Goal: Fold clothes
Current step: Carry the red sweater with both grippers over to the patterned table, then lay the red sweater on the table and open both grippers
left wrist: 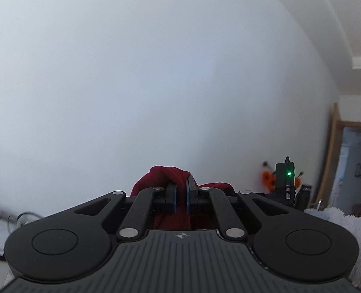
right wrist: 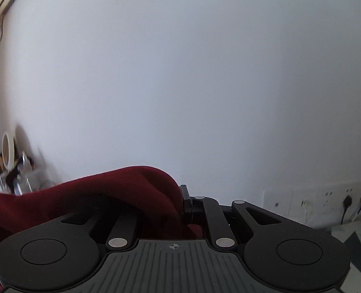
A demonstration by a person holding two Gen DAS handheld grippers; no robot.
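Cloth fills the left wrist view's centre: the dark red garment (left wrist: 161,178) bunches between the left gripper (left wrist: 180,193), whose fingers pinch it narrowly, raised before a white wall (left wrist: 156,73).

In the right wrist view, the garment drapes leftward over the right gripper (right wrist: 178,202), stretching toward the other hand; one finger is hidden, yet it appears clamped on fabric.
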